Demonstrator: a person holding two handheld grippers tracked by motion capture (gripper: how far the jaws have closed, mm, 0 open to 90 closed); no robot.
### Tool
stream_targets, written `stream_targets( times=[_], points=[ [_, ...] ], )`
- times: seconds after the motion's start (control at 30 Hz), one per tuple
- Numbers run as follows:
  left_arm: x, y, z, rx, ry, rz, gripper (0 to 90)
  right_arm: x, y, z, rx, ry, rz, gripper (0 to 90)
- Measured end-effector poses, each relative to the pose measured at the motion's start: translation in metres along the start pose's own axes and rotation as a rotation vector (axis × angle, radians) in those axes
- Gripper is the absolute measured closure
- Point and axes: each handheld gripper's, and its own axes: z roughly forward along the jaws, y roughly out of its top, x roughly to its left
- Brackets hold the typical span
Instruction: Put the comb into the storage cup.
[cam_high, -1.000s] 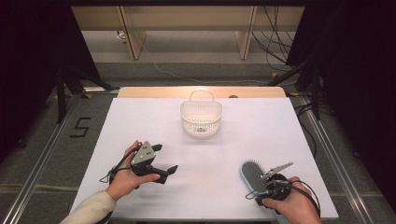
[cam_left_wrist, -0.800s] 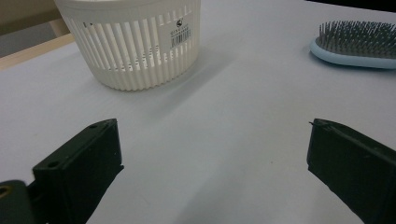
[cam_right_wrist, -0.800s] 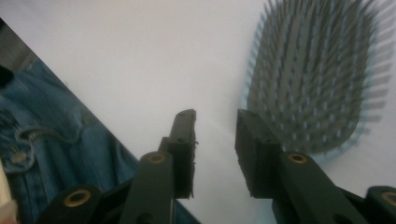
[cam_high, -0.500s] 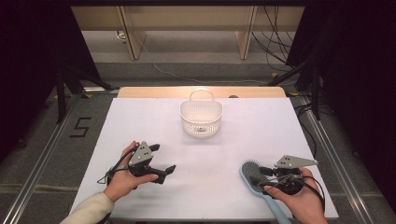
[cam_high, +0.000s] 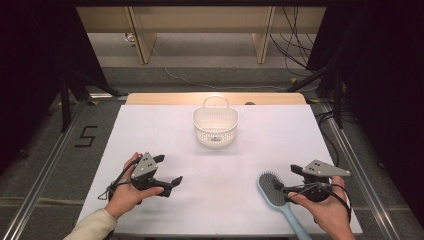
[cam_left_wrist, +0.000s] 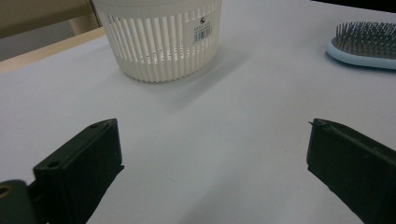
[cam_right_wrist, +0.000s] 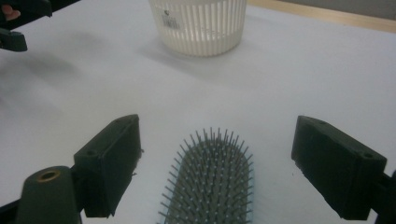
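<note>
Nearest the person, the right gripper (cam_right_wrist: 217, 163) hangs over the hairbrush (cam_right_wrist: 212, 186) with its jaws spread wide, one on each side of the bristled head and neither touching it. The brush lies flat on the white table (cam_high: 225, 200), bristles up, at the near right. Its long axis runs from the pale blue handle near the table's front edge up and slightly left to the head (so the jaws straddle the brush across its width, which looks like the right line for closing on it). The right hand (cam_high: 325, 210) is plainly the nearer one.

Across the table at the near left, the left gripper (cam_high: 162, 175) is also spread, holding nothing, well apart from the brush and pointed towards the middle.

Farther back, near the far edge, stands the white slatted basket (cam_high: 215, 125), upright, the likely place for the brush.
</note>
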Motion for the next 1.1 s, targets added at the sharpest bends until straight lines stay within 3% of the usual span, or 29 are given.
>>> stream_targets(
  times=[0.2, 0.37, 0.5, 0.87, 1.0, 1.1],
  points=[
    [0.0, -0.002, -0.002, 0.001, 0.007, -0.007, 2.8, -0.003, -0.001, 0.003, -0.056, 0.0, -0.004, 16.4],
    [-0.002, -0.002, -0.003, 0.003, 0.008, -0.004, 2.7, -0.006, 0.0, 0.005, -0.028, -0.017, -0.009, 16.9],
    [0.0, -0.004, -0.004, 0.004, 0.01, -0.012, 2.8, -0.009, 0.004, 0.004, 0.097, -0.057, -0.021, 19.8],
    [-0.001, -0.004, -0.004, 0.002, 0.008, -0.012, 2.8, -0.005, 0.005, 0.008, 0.582, -0.008, -0.007, 22.2],
    [-0.001, -0.004, -0.003, 0.003, 0.007, -0.012, 2.8, -0.002, 0.0, 0.011, 0.698, -0.005, 0.006, 24.4],
    [-0.001, -0.004, -0.003, 0.002, 0.007, -0.011, 2.8, 0.0, -0.003, 0.015, 0.748, -0.006, 0.018, 25.7]
  ],
)
